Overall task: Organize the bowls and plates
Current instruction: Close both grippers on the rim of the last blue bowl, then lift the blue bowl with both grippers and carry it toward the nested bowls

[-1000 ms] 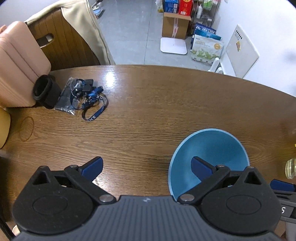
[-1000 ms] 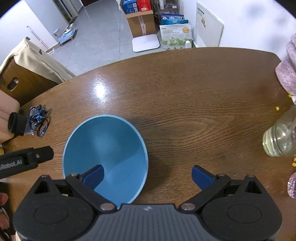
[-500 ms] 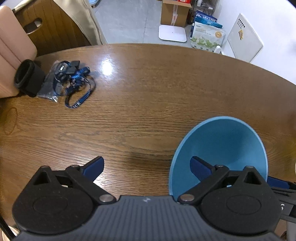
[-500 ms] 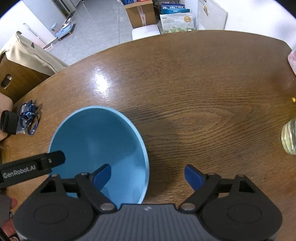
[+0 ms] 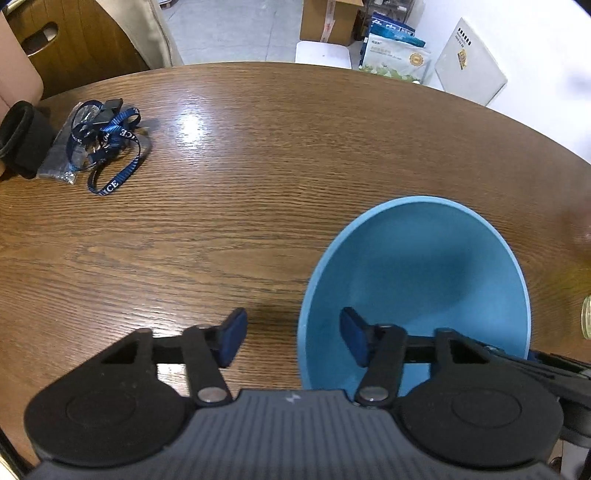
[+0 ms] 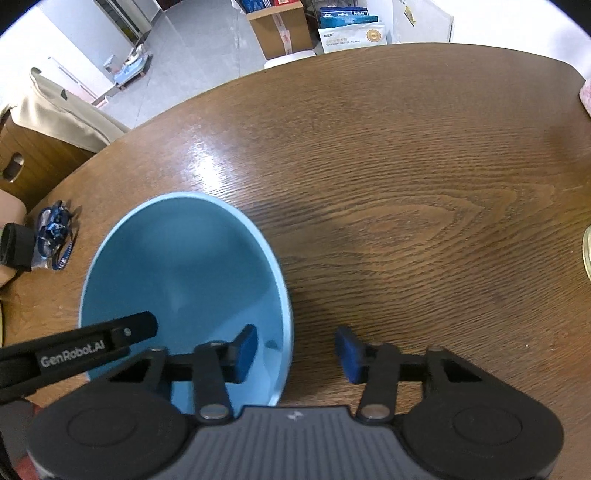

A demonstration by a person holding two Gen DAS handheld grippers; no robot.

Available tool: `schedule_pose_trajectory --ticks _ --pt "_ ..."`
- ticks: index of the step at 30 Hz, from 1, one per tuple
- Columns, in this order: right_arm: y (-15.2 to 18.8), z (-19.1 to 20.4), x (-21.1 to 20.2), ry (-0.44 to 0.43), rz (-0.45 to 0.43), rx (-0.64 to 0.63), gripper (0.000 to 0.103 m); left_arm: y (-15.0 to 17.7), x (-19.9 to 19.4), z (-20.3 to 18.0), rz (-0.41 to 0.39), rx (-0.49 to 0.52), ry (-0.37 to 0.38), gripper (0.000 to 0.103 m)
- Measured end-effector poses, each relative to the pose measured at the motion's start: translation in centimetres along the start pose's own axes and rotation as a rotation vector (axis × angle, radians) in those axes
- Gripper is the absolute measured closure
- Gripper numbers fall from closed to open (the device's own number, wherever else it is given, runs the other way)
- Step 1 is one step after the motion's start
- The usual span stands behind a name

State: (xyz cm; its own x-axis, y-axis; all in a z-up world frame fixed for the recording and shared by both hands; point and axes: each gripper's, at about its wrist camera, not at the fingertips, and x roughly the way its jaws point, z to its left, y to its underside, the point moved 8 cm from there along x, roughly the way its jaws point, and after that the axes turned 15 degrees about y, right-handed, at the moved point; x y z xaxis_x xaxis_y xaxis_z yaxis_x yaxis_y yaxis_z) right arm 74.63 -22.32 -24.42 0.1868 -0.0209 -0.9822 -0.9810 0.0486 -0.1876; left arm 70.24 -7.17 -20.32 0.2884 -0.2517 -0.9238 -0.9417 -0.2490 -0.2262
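A blue bowl (image 5: pixel 417 280) sits on the round wooden table (image 5: pixel 258 155); it also shows in the right wrist view (image 6: pixel 181 273). My left gripper (image 5: pixel 291 339) straddles the bowl's left rim, right finger inside, left finger outside, jaws partly closed with gaps to the rim. My right gripper (image 6: pixel 297 350) straddles the bowl's right rim, left finger inside, right finger outside, with gaps too. The left gripper's arm (image 6: pixel 77 350) crosses the bowl in the right wrist view.
A blue lanyard (image 5: pixel 107 144) with a black strap roll (image 5: pixel 20 136) lies at the table's far left. A glass jar (image 6: pixel 587 254) stands at the right edge. A wooden chair (image 5: pixel 74 40) and boxes (image 5: pixel 332 18) stand beyond the table.
Both grippers have narrowed their jaws around opposite rims of the bowl and moved closer in. The bowl looks larger in both views.
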Motion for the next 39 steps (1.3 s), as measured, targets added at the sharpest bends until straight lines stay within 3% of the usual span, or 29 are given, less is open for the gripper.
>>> schedule_pose_trajectory --ticks 7,9,13,16,39 --pt "-0.4 -0.2 -1.7 -0.014 -0.055 0.003 0.067 -0.2 -1.3 -0.9 -0.046 0.022 0.022 0.064" --pt "-0.6 -0.2 -2.4 -0.017 -0.071 0.000 0.072 -0.4 -1.7 -1.2 -0.056 0.028 0.028 0.067" --pt "-0.8 -0.3 -3.1 -0.023 -0.087 0.004 0.088 -0.5 -1.8 -1.3 -0.059 0.034 0.033 0.086" --pt "-0.9 -0.4 -3.4 -0.021 -0.103 0.007 0.094 -0.5 -2.0 -1.5 -0.070 0.042 0.035 0.092" --pt "0.4 -0.7 -7.5 0.003 -0.227 0.000 0.097 0.5 -5.8 -2.7 -0.142 0.114 0.048 0.093"
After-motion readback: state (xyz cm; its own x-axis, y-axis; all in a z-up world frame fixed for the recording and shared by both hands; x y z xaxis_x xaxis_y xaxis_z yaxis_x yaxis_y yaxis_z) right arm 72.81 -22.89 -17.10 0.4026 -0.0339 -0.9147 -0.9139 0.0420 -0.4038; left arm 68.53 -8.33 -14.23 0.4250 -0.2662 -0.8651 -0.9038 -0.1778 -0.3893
